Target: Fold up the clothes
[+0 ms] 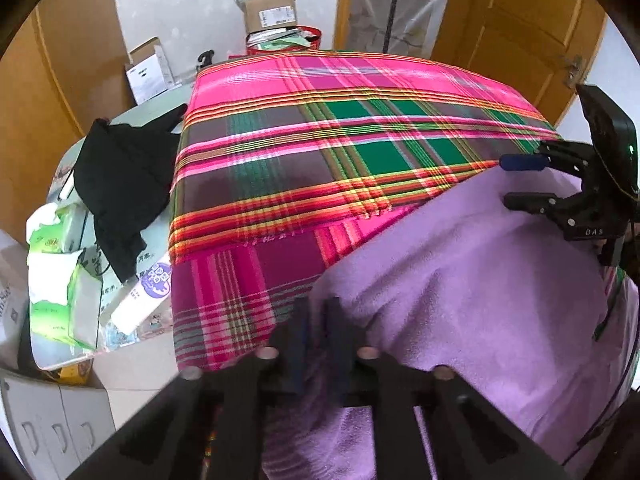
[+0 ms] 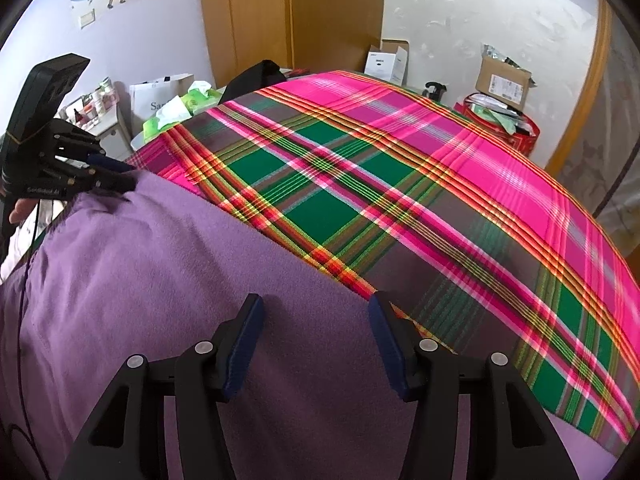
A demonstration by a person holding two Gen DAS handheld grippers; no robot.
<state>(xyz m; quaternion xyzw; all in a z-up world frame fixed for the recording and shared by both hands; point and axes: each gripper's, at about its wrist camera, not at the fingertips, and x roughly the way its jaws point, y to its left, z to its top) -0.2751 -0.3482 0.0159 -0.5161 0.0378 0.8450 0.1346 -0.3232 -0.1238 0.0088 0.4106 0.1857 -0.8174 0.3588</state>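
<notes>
smooth purple fleece garment (image 2: 160, 264), seemingly folded

I see the garment (image 2: 168, 280) lying on the near part of the plaid cloth (image 2: 400, 168), which covers the table. My left claw (image 1: 316, 336) sits at the garment's left edge, my right claw (image 2: 316, 340) at its right edge. A dark garment (image 1: 120, 184) lies left of the cloth (tissue packs (image 1: 60, 276) nearer me). Boxes (image 1: 272, 10) stand behind the table.
</notes>
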